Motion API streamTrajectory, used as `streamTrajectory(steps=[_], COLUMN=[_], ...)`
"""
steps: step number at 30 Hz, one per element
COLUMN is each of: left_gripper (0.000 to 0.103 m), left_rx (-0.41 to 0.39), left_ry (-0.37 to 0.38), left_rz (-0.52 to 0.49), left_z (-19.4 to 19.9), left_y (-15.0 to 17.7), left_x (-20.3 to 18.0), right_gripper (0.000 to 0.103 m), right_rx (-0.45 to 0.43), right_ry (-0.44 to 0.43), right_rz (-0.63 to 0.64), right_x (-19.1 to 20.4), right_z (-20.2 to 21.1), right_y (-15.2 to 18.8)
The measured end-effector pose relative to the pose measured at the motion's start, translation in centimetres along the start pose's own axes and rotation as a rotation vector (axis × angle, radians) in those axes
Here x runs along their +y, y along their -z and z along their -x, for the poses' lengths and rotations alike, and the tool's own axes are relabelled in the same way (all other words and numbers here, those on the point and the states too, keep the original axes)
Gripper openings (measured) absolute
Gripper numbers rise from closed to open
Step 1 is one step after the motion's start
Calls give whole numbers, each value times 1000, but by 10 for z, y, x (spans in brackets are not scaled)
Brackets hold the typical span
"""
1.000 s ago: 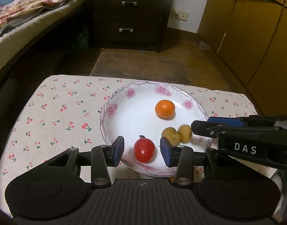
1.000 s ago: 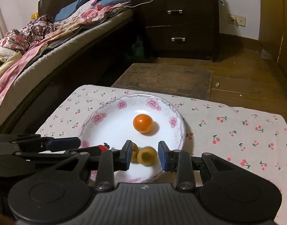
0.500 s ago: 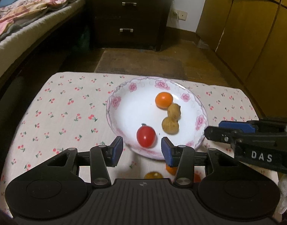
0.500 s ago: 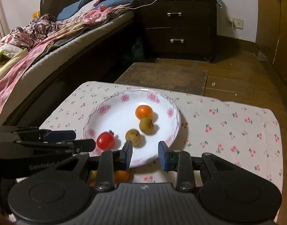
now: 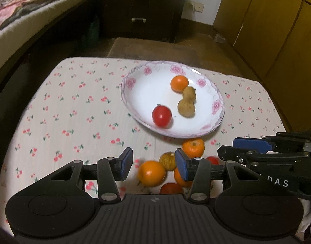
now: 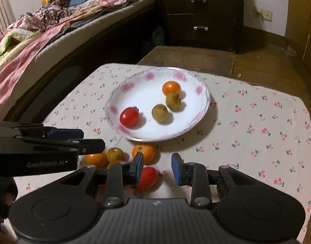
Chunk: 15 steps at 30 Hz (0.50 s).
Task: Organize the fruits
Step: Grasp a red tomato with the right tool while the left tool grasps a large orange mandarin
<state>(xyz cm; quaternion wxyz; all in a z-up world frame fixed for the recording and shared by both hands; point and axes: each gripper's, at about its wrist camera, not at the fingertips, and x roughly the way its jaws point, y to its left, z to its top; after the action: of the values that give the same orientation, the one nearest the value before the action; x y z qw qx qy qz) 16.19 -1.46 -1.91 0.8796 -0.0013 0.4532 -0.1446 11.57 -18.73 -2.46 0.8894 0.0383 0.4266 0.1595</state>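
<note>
A white plate with pink flowers (image 5: 135,85) (image 6: 198,113) holds a red tomato (image 5: 162,116) (image 6: 129,117), a small orange (image 5: 179,83) (image 6: 171,87) and two brown longans (image 5: 186,108) (image 6: 159,112). Several loose fruits lie on the cloth in front of the plate: oranges (image 5: 151,173) (image 6: 143,150), a longan (image 5: 168,161) (image 6: 114,154) and a tomato (image 6: 147,178). My left gripper (image 5: 153,163) is open and empty above the loose fruits. My right gripper (image 6: 157,167) is open and empty, with the loose tomato by its left finger.
The fruits sit on a small table with a cherry-print cloth (image 5: 74,109) (image 6: 257,126). A bed (image 6: 33,46) runs along the left. A dark drawer cabinet (image 5: 141,10) stands behind, wooden wardrobes (image 5: 277,30) on the right.
Both grippers have pulled back and up from the plate, empty. The loose fruits in front of the plate have come into view. The two longans rolled apart on the plate.
</note>
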Motion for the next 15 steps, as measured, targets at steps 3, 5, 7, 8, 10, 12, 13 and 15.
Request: streamTrajectory(steps=[3, 5, 7, 8, 10, 12, 13, 15], left_gripper=[55, 55, 55, 55, 55, 55, 56, 56], left_rx=[10, 16, 24, 29, 39, 45, 46, 43], left_ry=[-4, 0, 3, 4, 11, 13, 16, 24], left_rz=[-3, 0, 0, 1, 2, 0, 0, 0], left_z=[-1, 0, -1, -2, -3, -5, -5, -4], left_y=[4, 6, 8, 9, 11, 12, 12, 12], left_x=[2, 5, 6, 7, 7, 7, 7, 8], right_gripper=[40, 40, 40, 40, 42, 43, 43, 43], right_rx=[21, 33, 41, 44, 43, 47, 49, 55], right_ry=[-1, -4, -9, -10, -19, -29, -31, -40], right_rz=[14, 20, 24, 25, 27, 30, 31, 44], right_x=[2, 2, 2, 2, 3, 5, 6, 10], right_z=[-4, -6, -7, -8, -9, -11, -12, -13], right_y=[4, 7, 9, 10, 11, 10, 10, 10])
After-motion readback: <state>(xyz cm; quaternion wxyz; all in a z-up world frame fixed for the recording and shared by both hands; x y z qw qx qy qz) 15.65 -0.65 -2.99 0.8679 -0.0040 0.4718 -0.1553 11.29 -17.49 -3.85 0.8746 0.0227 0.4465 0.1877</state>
